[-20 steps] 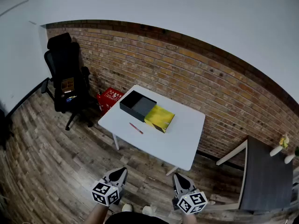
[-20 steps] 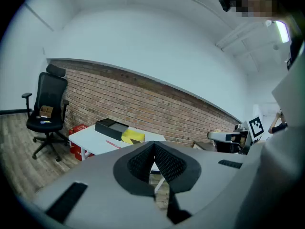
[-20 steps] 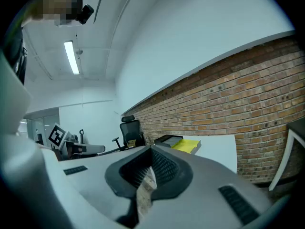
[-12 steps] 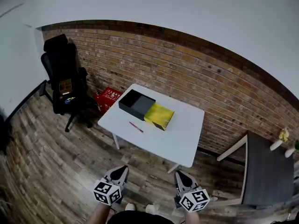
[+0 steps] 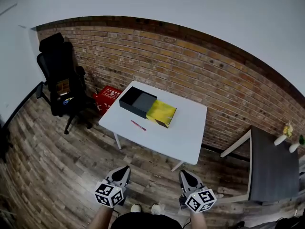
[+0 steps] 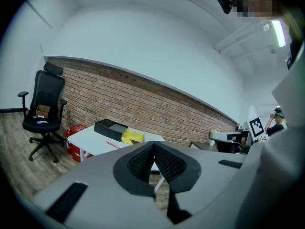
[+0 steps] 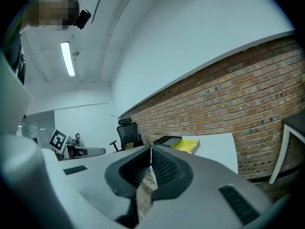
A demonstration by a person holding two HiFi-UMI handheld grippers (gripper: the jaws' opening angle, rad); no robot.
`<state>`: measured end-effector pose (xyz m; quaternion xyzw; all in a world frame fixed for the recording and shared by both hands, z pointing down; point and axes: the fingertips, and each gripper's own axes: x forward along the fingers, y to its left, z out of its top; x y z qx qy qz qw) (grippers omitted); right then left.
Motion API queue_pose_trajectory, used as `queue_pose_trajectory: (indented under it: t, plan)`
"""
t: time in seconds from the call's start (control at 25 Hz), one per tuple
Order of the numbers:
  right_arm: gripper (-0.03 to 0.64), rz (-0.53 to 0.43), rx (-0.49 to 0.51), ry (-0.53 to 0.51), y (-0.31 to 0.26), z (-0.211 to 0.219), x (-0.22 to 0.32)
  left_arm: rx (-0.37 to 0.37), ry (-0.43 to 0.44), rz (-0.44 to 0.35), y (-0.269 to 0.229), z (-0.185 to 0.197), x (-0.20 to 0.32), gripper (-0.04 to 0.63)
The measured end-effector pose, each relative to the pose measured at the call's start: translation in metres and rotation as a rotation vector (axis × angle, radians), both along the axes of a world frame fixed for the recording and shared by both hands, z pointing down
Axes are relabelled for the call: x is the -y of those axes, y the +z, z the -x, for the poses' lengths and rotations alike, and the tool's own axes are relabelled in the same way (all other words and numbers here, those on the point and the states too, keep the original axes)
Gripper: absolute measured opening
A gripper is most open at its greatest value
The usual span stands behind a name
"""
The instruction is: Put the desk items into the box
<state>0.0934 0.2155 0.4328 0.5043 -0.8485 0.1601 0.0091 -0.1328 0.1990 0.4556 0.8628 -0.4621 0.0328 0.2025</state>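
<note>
Both grippers sit low at 6 o'clock in the head view, markers cubes toward you, tips pointing to 12. L gripper [image 5: 123, 171]: jaws clenched, tips meeting at a point in its own view [image 6: 153, 144], nothing btwn them. R gripper [image 5: 185, 174]: same, jaws pressed together and empty [image 7: 150, 149]. Your shoes [image 5: 136, 208] show just under them on the wood floor [image 5: 47, 166].

Neither gripper is over the worktop [image 5: 183, 140]. The white table stands apart from them at 12 o'clock, w/ bare floor btwn.

On the worktop, nearest you, the pen [image 5: 138, 125] lies flat toward the 9 o'clock edge, pink-red, angled. It's near the box [image 5: 136, 100] but not touching, at approx 6 o'clock of it. The box is black and open on top, lying at the far 10 o'clock corner. Its yellow part [image 5: 161, 113] butts against it on the 4 o'clock side. Can't tell if that's a lid or a sleeve.

At 9 o'clock of the worktop, a red crate [image 5: 107, 97] sits on the floor by the table leg, then a black office chair [image 5: 59, 78] w/ small items on its seat. The brick wall [image 5: 200, 66] runs behind all. A dark-topped side table [image 5: 271, 171] is at 3 o'clock.
</note>
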Motion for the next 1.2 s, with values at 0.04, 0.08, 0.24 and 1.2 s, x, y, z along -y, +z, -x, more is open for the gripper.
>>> queue_pose_trajectory:
  t: [0.04,0.08,0.24,1.2]
  plan:
    - [0.021,0.001,0.006,0.004,0.000,0.002,-0.001,-0.004,0.006,-0.001,0.000,0.002,-0.001,0.014]
    - [0.021,0.001,0.009,0.007,0.000,0.004,-0.002,-0.008,0.011,-0.003,0.000,0.004,-0.002,0.014]
    - [0.023,0.001,0.004,0.018,0.000,0.013,-0.006,-0.010,0.019,-0.008,0.000,0.017,-0.006,0.014]
    - [0.022,-0.010,0.064,0.037,0.001,0.024,0.028,-0.009,0.020,0.034,0.022,0.046,0.018,0.014]
